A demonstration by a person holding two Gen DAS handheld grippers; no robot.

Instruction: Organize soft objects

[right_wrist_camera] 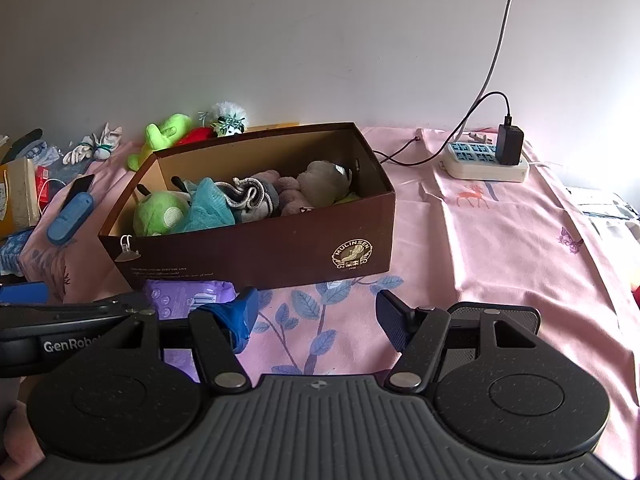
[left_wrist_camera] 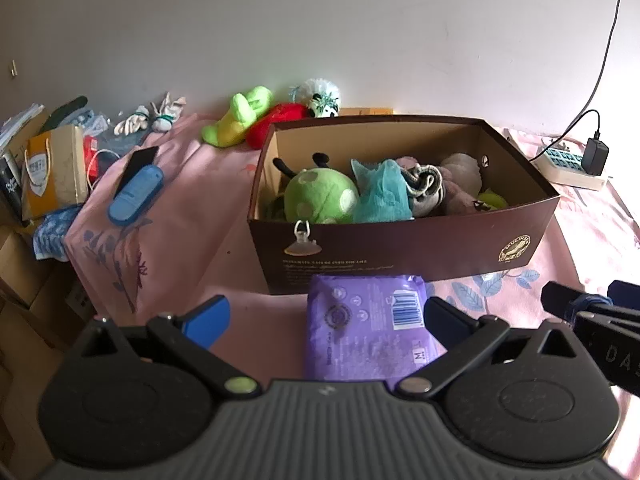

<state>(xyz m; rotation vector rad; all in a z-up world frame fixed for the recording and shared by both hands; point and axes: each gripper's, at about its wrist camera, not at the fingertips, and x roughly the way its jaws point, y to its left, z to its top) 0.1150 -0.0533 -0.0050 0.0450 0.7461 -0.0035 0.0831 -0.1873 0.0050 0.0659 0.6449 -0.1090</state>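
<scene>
left gripper [left_wrist_camera: 326, 320] black with ribbed grey body, blue pad, silver pivot screws, right gripper [right_wrist_camera: 314, 314] alike

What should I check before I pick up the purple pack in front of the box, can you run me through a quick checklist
1. Left gripper open wide enough for the purple pack: ok, fingers spread on either side of it.
2. Pack free of other things: ok, it lies flat on the pink sheet just in front of the brown box, nothing on top.
3. Right gripper empty and out of the way: ok, open over bare sheet, beside the left one.
4. Room in the box: not ok, the green plush, teal cloth and grey plush cover most of the floor.
5. Pack's weight or stiffness: cannot tell.
</scene>
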